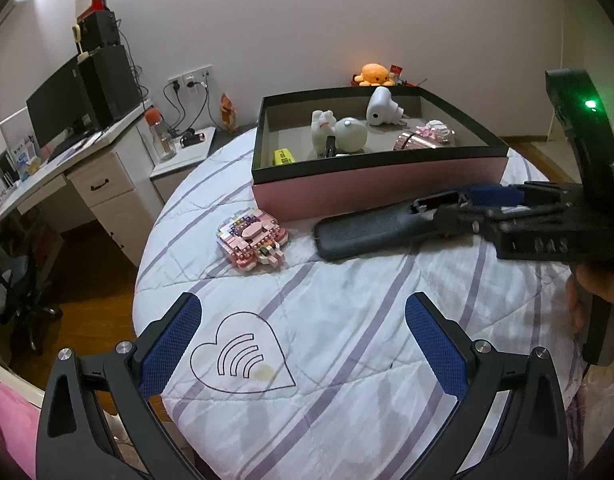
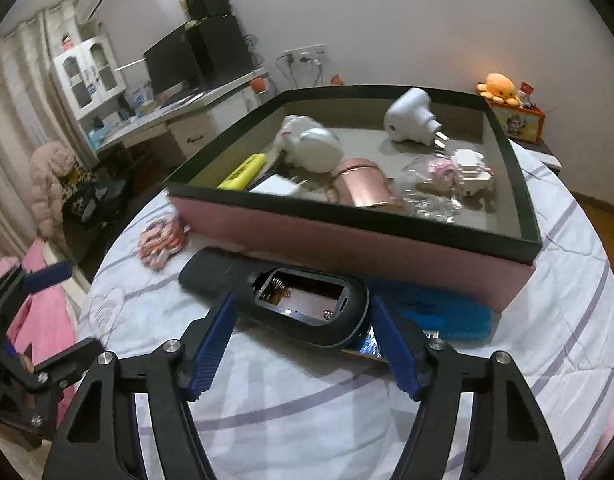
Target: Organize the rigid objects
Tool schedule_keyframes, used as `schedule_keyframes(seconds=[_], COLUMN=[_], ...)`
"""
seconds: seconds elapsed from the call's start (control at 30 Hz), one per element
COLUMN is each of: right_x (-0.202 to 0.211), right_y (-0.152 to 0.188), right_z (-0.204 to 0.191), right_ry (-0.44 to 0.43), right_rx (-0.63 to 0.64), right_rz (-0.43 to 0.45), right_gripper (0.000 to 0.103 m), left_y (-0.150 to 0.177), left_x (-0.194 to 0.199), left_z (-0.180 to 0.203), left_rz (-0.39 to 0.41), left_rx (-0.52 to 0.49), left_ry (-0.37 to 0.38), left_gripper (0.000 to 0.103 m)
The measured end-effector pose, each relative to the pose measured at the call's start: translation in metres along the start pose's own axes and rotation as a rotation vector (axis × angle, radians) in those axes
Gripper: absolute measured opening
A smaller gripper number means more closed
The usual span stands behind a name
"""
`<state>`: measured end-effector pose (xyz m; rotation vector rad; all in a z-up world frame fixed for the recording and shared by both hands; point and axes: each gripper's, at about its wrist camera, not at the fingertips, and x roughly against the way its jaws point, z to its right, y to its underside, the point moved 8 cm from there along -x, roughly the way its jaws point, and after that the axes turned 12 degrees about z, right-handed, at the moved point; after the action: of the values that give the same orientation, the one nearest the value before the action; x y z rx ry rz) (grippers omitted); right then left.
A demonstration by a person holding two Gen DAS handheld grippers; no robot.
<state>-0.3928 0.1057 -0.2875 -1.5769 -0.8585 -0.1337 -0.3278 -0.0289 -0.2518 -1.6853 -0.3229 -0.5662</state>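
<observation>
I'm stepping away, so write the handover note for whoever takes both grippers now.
Left gripper: open, empty, above the quilt.
Right gripper: fingers straddle the black remote's open battery end; grip not confirmed.
Remote lies on the bed before the pink box; pink brick model sits left of it.
Done: plug, copper tin and white toys are in the box.
Left: box the remote, then the brick model.

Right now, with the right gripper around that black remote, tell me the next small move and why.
Probably finish closing the right gripper on the remote, then lift. Its fingers flank the open battery-bay end, seemingly without pressing yet, and the remote lies on the bedspread against the pink box, where the sorted things already sit. The left gripper hangs open, empty.
</observation>
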Motion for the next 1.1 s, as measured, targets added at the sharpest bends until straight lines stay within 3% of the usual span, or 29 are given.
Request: schedule_keyframes(seconds=[0.2, 0.37, 0.5, 0.6, 0.67, 0.8, 0.9, 0.93, 1.03, 1.1], right_x=[0.014, 0.016, -0.01, -0.023, -0.021, -0.003, 0.02, 0.028, 0.038, 0.038], right_y=[0.014, -0.007, -0.003, 0.013, 0.017, 0.018, 0.007, 0.005, 0.011, 0.019], right_z=[-0.047, -0.028, -0.034, -0.05, -0.056, -0.068, -0.049, -0.032, 0.008, 0.03], right_ry=[-0.1, -0.013, -0.098, -0.114, -0.097, -0.195, -0.09, 0.008, 0.169, 0.219], right_rx=[0.104, 0.077, 0.064, 0.087, 0.1, 0.072, 0.076, 0.082, 0.061, 0.018], right_rz=[-0.045, 0.029, -0.038, -0.09, -0.09, -0.09, 0.003, 0.027, 0.029, 0.005], right_gripper=[0.065, 0.066, 0.065, 0.065, 0.066, 0.064, 0.064, 0.064, 0.067, 0.069], left_y=[0.003, 0.007, 0.009, 0.011, 0.013, 0.01, 0.007, 0.005, 0.0, -0.003], left_x=[0.007, 0.011, 0.014, 0.018, 0.021, 0.023, 0.017, 0.015, 0.002, -0.009], left_z=[-0.002, -0.007, -0.011, -0.016, -0.02, -0.021, -0.016, -0.014, -0.001, 0.009], left_rz=[0.008, 0.002, -0.006, -0.005, -0.006, 0.0, -0.007, -0.007, -0.021, -0.042], left_rx=[0.001, 0.016, 0.03, 0.047, 0.065, 0.085, 0.096, 0.105, 0.169, 0.203], left_ry=[-0.003, -0.013, -0.021, -0.031, -0.029, -0.02, -0.023, -0.018, 0.013, 0.037], left_gripper=[0.103, 0.103, 0.103, 0.103, 0.103, 0.103, 0.103, 0.103, 0.103, 0.103])
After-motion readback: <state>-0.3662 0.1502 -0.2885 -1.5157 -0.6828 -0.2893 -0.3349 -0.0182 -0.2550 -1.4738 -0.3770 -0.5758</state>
